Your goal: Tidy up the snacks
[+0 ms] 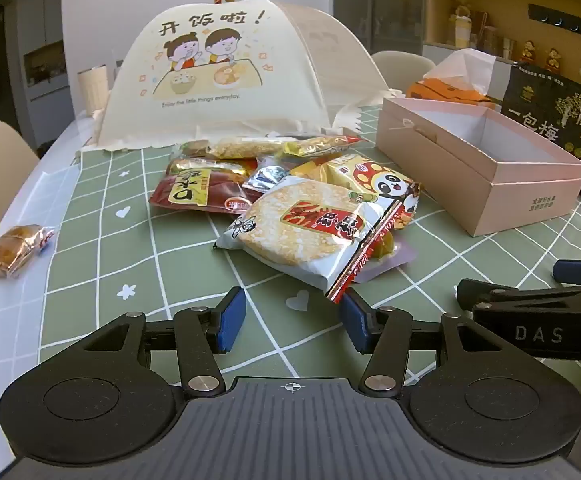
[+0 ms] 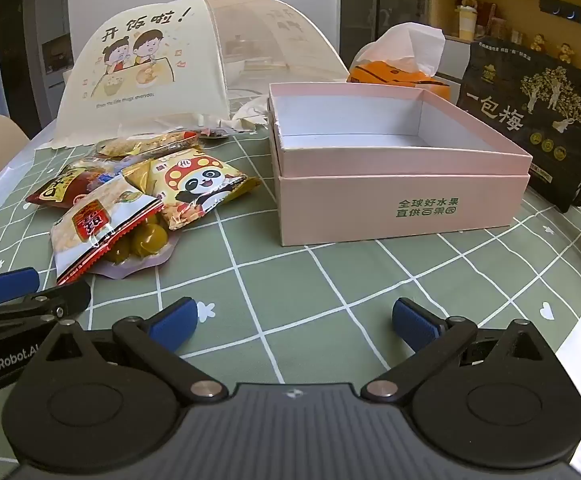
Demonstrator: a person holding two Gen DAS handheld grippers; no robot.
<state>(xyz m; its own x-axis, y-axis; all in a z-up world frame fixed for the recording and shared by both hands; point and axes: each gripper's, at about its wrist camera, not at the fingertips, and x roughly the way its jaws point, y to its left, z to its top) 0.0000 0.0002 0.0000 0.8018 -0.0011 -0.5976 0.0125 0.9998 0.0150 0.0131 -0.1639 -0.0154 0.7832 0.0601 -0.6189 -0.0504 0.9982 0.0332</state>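
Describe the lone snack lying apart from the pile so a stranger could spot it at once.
Start at the green checked tablecloth and find the snack pile beside the pink box. Look away from the box to the cloth's edge: a small clear-wrapped brown pastry lies alone, touching no other packet.

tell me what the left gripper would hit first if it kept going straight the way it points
Probably the rice cracker packet, lying just ahead of the open left gripper; its red crimped corner is almost at one fingertip. Depth is hard to judge, so the green tablecloth could come first.
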